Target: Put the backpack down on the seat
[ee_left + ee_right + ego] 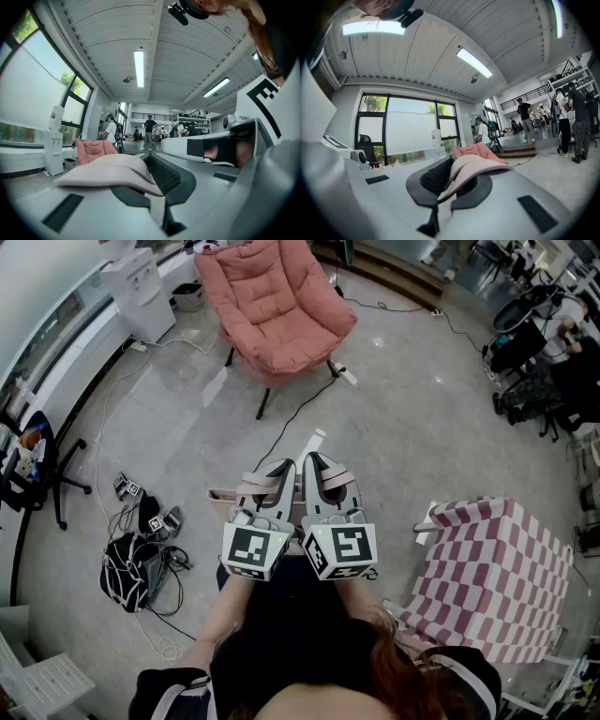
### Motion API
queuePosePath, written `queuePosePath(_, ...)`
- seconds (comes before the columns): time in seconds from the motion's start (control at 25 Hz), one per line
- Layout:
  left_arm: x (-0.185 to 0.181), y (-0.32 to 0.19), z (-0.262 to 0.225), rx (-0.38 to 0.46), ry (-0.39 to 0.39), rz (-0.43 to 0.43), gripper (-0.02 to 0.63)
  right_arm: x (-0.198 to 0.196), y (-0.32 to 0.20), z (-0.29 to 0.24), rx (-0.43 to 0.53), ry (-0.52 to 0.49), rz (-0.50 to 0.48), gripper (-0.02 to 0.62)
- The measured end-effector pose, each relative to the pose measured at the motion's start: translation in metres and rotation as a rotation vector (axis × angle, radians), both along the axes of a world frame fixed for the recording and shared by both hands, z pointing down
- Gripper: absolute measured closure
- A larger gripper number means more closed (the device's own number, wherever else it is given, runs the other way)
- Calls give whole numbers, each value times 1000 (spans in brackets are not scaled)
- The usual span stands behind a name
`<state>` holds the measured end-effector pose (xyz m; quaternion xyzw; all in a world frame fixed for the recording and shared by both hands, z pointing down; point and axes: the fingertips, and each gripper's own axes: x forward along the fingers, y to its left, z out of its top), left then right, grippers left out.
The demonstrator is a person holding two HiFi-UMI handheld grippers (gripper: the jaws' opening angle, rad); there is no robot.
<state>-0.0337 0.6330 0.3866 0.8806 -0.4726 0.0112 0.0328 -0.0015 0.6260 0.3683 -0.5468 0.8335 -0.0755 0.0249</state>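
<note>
Left gripper (149,158), right gripper (451,161) each pinch probable backpack straps (265,486).

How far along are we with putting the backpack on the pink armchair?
Done: the pickup. The left gripper and right gripper are each shut on a pale pink fabric backpack strap, held level.
In hand: the carry.
Left: the pink cushioned armchair stands across the floor, its seat bare. Reach it, lower the backpack, release.

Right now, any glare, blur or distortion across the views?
Head view: sharp, evenly lit, edges bowed. Left gripper view: fisheye, black corners, ceiling light blown out, fingers legible. Right gripper view: same fisheye, window bright white.
</note>
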Motion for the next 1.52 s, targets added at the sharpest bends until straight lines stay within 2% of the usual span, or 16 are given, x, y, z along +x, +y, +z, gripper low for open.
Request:
queuePosePath(0.36,10,-2,-6,-4,12,13,586,10,-1,-8,5,-30,19,563)
queuePosePath(0.64,17,-24,-4,-12,28,28,586,18,-22,-7,-7,-35,39,563)
queuePosePath(0.96,26,-78,1,-24,38,41,586,28,-75,-1,-27,-33,52,563)
queuePosePath(1.52,31,-181,-2,-26,9,68,586,30,-177,-3,-42,-6,64,563)
